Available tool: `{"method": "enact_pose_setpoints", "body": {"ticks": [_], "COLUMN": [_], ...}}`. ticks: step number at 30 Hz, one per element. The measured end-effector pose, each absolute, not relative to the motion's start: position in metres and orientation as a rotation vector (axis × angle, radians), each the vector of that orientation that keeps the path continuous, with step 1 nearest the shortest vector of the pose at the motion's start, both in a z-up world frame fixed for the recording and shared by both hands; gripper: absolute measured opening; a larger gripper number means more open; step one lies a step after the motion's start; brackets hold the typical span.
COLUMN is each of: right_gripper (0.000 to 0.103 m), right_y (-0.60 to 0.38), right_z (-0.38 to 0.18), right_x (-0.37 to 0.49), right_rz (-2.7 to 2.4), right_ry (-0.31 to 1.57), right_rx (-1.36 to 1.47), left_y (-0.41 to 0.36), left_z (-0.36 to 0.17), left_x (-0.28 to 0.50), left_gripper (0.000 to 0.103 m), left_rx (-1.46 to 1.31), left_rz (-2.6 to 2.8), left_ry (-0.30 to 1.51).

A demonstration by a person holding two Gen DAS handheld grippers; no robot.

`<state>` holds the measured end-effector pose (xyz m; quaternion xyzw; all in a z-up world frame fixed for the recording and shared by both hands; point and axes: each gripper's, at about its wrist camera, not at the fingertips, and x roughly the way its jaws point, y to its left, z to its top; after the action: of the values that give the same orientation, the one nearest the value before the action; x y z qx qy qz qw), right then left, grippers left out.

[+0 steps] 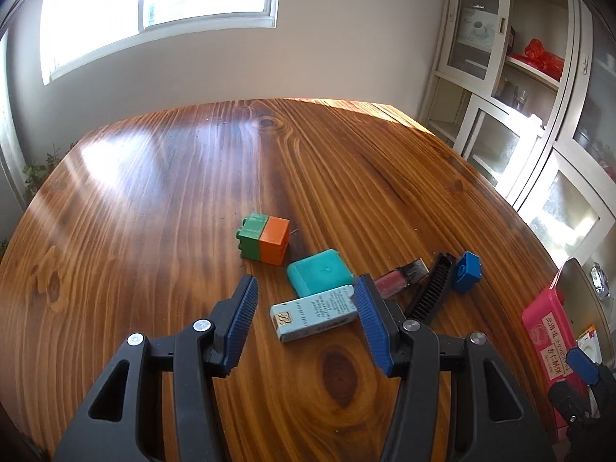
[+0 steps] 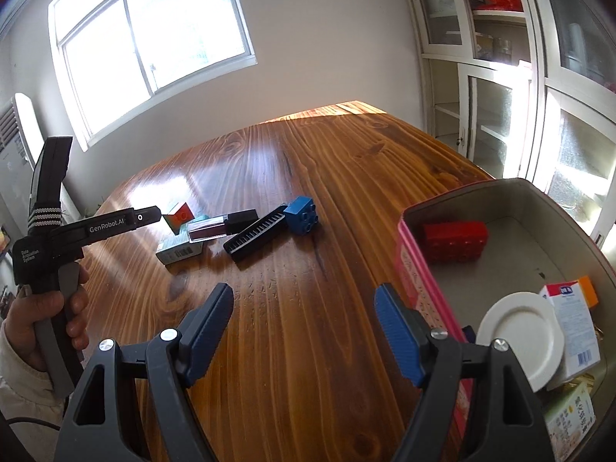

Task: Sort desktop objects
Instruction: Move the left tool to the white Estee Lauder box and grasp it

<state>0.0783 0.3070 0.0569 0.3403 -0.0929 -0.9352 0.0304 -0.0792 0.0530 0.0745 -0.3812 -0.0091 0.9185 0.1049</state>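
Observation:
Small objects lie clustered on the wooden table (image 1: 154, 200). They are a green-and-orange block (image 1: 263, 239), a teal case (image 1: 319, 271), a pale blue carton (image 1: 313, 317), a red lip gloss tube (image 1: 400, 279), a black comb (image 1: 431, 288) and a blue block (image 1: 466, 271). My left gripper (image 1: 306, 285) hovers open just short of the carton and case, gripping nothing. In the right wrist view my right gripper (image 2: 304, 296) is open over bare wood, left of the pink tin (image 2: 419, 288). The comb (image 2: 256, 238) and blue block (image 2: 302, 215) lie ahead of it.
The tin holds a red block (image 2: 454, 240), a white round plate (image 2: 519, 335) and cartons (image 2: 573, 327). A person's hand (image 2: 50, 308) holds the left gripper at the far left. White glass-door cabinets (image 2: 500, 115) stand beyond the table's right edge, with a window (image 2: 154, 38) behind.

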Motion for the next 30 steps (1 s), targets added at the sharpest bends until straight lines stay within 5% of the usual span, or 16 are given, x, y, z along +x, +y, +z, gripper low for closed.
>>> {"method": "enact_pose_setpoints", "body": {"ticks": [18, 30], "right_gripper": [0.079, 0.079], "right_y": [0.273, 0.283], "right_z": [0.036, 0.029], "right_x": [0.026, 0.023], "right_rz": [-2.8, -2.804], "right_ry": [-0.233, -0.298], "right_rx": [1.134, 1.149], "left_y": [0.052, 0.085], "left_z": [0.039, 0.029], "left_x": [-0.102, -0.09], "left_gripper": [0.056, 0.06], "left_rx": [-1.124, -1.083], "left_rz": [2.588, 2.512], "left_ry": [0.061, 0.315]}}
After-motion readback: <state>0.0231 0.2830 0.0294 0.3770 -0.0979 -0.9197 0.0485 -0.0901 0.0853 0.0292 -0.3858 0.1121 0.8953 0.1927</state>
